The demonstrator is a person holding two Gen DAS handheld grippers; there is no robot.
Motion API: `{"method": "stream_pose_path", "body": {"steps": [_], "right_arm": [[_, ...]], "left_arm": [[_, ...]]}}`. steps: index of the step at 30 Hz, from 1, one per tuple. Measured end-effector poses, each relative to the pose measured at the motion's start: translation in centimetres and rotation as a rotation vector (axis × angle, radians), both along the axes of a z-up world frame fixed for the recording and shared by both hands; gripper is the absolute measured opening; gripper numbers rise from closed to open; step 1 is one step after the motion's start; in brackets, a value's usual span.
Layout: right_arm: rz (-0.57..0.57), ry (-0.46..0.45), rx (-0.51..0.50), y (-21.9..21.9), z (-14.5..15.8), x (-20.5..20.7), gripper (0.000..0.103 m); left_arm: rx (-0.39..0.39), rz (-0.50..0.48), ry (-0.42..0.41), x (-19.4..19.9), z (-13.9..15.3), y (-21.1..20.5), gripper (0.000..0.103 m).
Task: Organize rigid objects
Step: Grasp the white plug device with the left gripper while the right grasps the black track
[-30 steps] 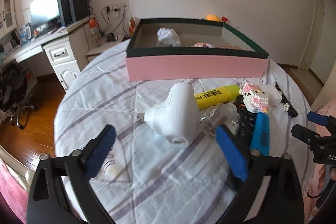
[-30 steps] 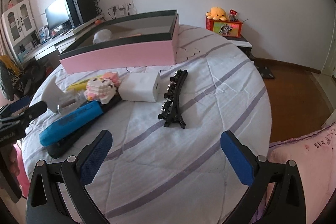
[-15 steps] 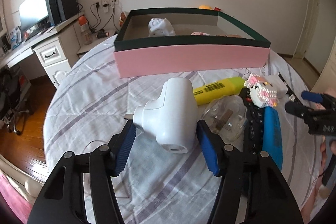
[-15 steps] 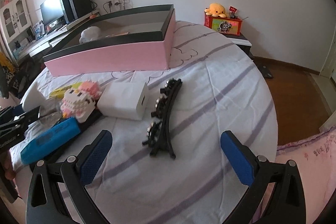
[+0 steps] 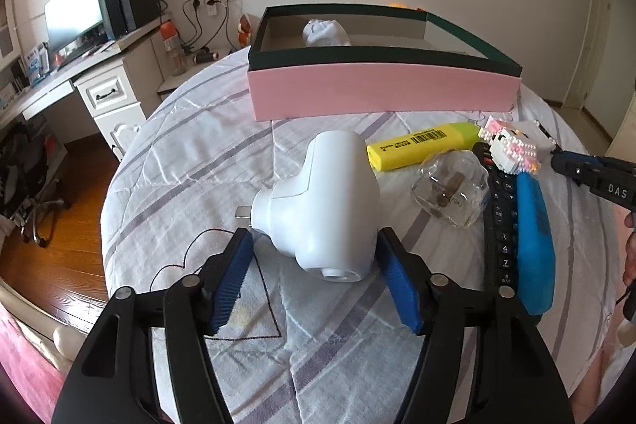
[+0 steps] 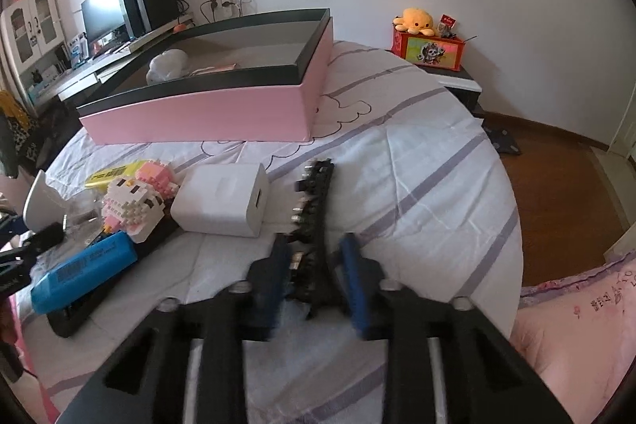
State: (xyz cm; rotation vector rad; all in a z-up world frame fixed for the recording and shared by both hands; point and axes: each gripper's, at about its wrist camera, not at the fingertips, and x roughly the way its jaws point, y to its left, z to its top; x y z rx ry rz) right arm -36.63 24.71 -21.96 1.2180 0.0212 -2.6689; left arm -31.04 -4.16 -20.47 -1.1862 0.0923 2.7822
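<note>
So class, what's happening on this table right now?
A person works two handheld grippers. The left gripper straddles the white plug-in device, its jaws opening. The right gripper is closing on the black hair clip. The pink box behind already holds a white figure; highlighters, a remote and a block toy remain outside.

Two tools [image 5: 318, 277] [image 6: 314, 277], one pink box [image 5: 381, 92]

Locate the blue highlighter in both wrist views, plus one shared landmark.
Left wrist: blue highlighter at the right edge, lying on the black remote.
Right wrist: blue highlighter at lower left, below the brick figure.
Shared landmark: pink box, top centre in the left view; upper left in the right view.
</note>
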Motion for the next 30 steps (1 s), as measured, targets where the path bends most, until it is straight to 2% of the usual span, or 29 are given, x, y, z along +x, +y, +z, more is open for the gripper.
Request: {"method": "stream_pose_path", "body": {"steps": [2, 5, 8, 10, 11, 12, 17, 18, 21, 25, 28, 30], "right_arm": [[0.002, -0.001, 0.007, -0.1, 0.0, -0.1, 0.025], [-0.002, 0.002, 0.022, -0.4, 0.0, -0.6, 0.025], [-0.005, 0.003, 0.032, -0.6, 0.1, -1.1, 0.026], [-0.010, 0.004, 0.038, -0.7, 0.0, -1.3, 0.030], [-0.011, 0.006, 0.041, -0.8, 0.0, -1.4, 0.031], [-0.011, 0.009, 0.043, -0.8, -0.1, -1.5, 0.032], [-0.014, 0.013, 0.013, -0.4, -0.2, -1.7, 0.032], [-0.013, 0.012, 0.008, -0.3, -0.2, -1.7, 0.032], [-0.002, 0.008, -0.014, -0.1, -0.1, -1.6, 0.020], [0.008, 0.011, -0.052, 0.2, 0.2, -1.2, 0.020], [0.028, 0.007, -0.153, 0.7, 0.5, -0.7, 0.020], [0.034, 0.004, -0.145, 0.4, 0.6, -0.5, 0.020]], "left_arm": [[0.011, 0.001, 0.000, -0.1, 0.0, -0.1, 0.069], [0.027, -0.006, 0.000, -0.3, 0.1, -0.3, 0.076], [0.016, 0.013, 0.006, -0.6, 0.0, -0.5, 0.076], [0.026, 0.005, 0.002, -0.8, 0.0, -0.6, 0.071], [0.029, -0.001, 0.003, -0.8, 0.0, -0.6, 0.062], [0.030, -0.009, 0.001, -0.9, 0.0, -0.5, 0.060], [0.004, -0.017, 0.009, -0.5, 0.1, -0.1, 0.060], [0.007, -0.017, 0.010, -0.4, 0.2, -0.1, 0.059], [0.015, -0.026, 0.012, -0.1, 0.5, -0.2, 0.060], [0.020, -0.037, 0.025, 0.5, 1.2, -0.3, 0.060], [0.059, -0.053, 0.029, 0.9, 1.7, -0.6, 0.060], [0.055, -0.048, 0.037, 1.2, 2.1, -0.7, 0.060]]}}
